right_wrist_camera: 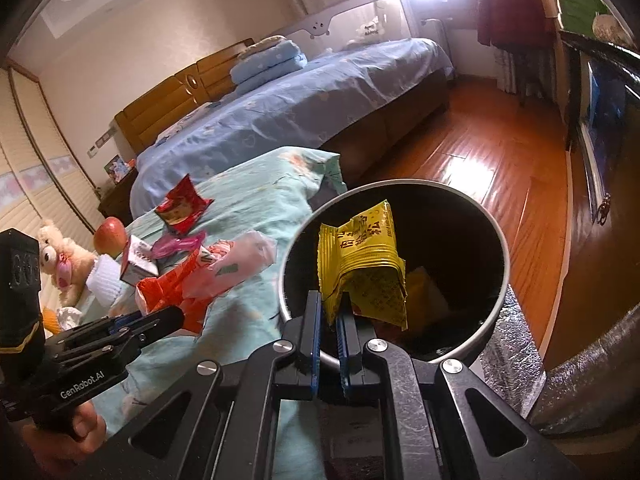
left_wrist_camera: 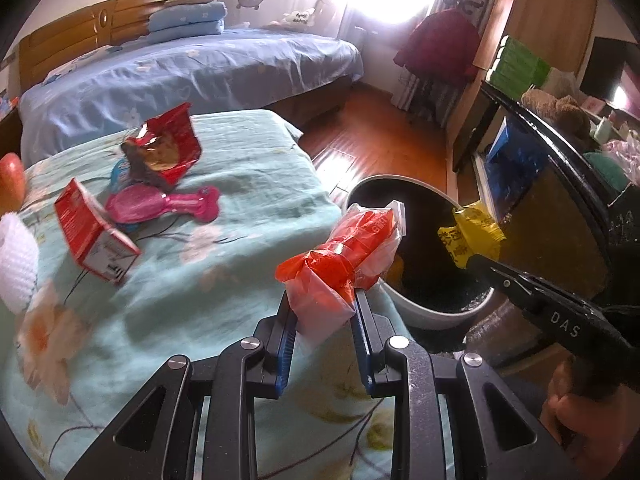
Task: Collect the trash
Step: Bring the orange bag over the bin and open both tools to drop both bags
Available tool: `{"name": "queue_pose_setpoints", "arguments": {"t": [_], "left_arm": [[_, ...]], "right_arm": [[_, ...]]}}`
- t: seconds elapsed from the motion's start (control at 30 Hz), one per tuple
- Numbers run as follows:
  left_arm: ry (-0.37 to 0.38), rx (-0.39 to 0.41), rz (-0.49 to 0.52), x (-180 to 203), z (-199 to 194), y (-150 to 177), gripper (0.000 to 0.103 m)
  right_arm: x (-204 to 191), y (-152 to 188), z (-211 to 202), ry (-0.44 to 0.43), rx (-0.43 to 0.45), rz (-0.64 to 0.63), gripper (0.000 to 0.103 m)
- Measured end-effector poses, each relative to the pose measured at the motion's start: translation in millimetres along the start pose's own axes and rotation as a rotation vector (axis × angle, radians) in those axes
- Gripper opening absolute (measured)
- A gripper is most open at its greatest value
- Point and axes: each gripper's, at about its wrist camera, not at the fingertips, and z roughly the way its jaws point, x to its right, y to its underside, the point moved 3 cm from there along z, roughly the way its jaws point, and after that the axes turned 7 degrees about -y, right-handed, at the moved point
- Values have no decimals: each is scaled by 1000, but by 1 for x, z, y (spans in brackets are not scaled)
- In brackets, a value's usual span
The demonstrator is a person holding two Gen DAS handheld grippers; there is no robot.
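Observation:
My left gripper (left_wrist_camera: pixel 323 300) is shut on a crumpled orange and clear plastic wrapper (left_wrist_camera: pixel 344 258), held over the edge of the teal blanket beside the bin. My right gripper (right_wrist_camera: pixel 330 308) is shut on a yellow snack wrapper (right_wrist_camera: pixel 364 264), held above the mouth of the round black-lined bin (right_wrist_camera: pixel 494 240). In the left wrist view the yellow wrapper (left_wrist_camera: pixel 472 236) hangs over the bin (left_wrist_camera: pixel 424 314) from the right gripper (left_wrist_camera: pixel 478 258). The right wrist view shows the left gripper (right_wrist_camera: pixel 180 314) at left with the orange wrapper (right_wrist_camera: pixel 188 288). A yellow scrap lies inside the bin.
On the teal blanket (left_wrist_camera: pixel 224 264) lie a red snack bag (left_wrist_camera: pixel 172 146), a red and white carton (left_wrist_camera: pixel 94 236), a pink toy (left_wrist_camera: pixel 168 206) and a white roll (left_wrist_camera: pixel 16 256). An apple (right_wrist_camera: pixel 110 236) and a teddy bear (right_wrist_camera: pixel 56 256) sit further left. A blue bed (left_wrist_camera: pixel 192 68) stands behind.

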Motion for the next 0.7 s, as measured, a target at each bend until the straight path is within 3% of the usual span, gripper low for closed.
{"name": "queue_pose_setpoints", "arguments": {"t": [0.7], "left_arm": [[3, -29, 50, 39, 40, -31, 26]], "right_arm": [[43, -18, 19, 19, -33, 63, 7]]}}
